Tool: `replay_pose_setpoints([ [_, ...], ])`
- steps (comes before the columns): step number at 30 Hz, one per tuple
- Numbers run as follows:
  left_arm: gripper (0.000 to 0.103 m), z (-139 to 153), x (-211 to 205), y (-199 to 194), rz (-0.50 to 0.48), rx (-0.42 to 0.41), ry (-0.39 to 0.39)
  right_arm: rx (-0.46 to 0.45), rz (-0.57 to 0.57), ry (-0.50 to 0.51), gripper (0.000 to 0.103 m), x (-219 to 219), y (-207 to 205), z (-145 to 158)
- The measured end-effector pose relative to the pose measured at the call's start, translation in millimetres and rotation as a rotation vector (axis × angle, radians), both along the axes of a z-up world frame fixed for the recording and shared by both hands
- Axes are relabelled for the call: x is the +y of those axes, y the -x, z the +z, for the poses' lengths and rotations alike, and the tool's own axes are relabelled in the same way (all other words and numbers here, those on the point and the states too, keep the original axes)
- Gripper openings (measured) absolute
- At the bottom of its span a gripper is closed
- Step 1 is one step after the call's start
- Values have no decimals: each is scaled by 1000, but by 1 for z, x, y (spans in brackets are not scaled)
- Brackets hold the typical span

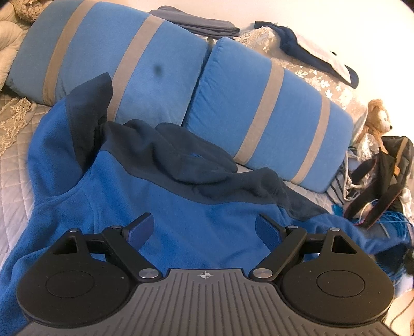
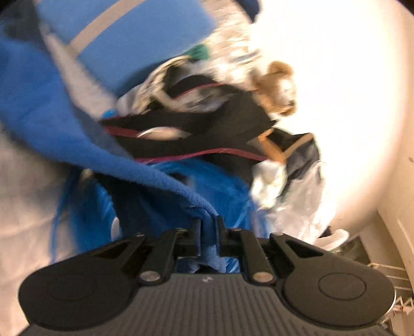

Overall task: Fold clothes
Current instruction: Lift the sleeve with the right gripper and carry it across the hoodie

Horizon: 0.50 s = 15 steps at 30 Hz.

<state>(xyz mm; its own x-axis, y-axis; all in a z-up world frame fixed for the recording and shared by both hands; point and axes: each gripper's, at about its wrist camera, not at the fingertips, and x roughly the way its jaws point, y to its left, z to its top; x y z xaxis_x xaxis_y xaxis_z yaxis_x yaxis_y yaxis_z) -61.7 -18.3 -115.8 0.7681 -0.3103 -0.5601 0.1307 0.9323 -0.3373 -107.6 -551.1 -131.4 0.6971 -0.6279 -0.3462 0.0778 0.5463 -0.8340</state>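
A blue fleece jacket with a dark navy collar and shoulders lies spread on the quilted bed. My left gripper hovers just above its blue body, jaws wide open and nothing between them. In the blurred right wrist view, my right gripper is shut on a blue sleeve of the fleece jacket. The cloth is pinched between the pads and stretches away to the upper left.
Two blue pillows with grey stripes lean behind the jacket. Folded grey clothes lie beyond them. At the right are a teddy bear, a black bag and a blue plastic bag. Quilted bedcover shows at left.
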Motion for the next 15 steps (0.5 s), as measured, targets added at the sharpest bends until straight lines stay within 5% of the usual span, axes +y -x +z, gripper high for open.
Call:
replay_pose_setpoints([
  [3, 86, 0, 0, 0, -1, 3, 1, 57, -2, -87, 10, 9, 22, -28],
  [7, 86, 0, -1, 0, -3, 5, -3, 57, -75, -336, 9, 7, 42, -39],
  [15, 86, 1, -2, 0, -1, 8, -5, 119, -169, -943, 8, -34, 50, -34],
])
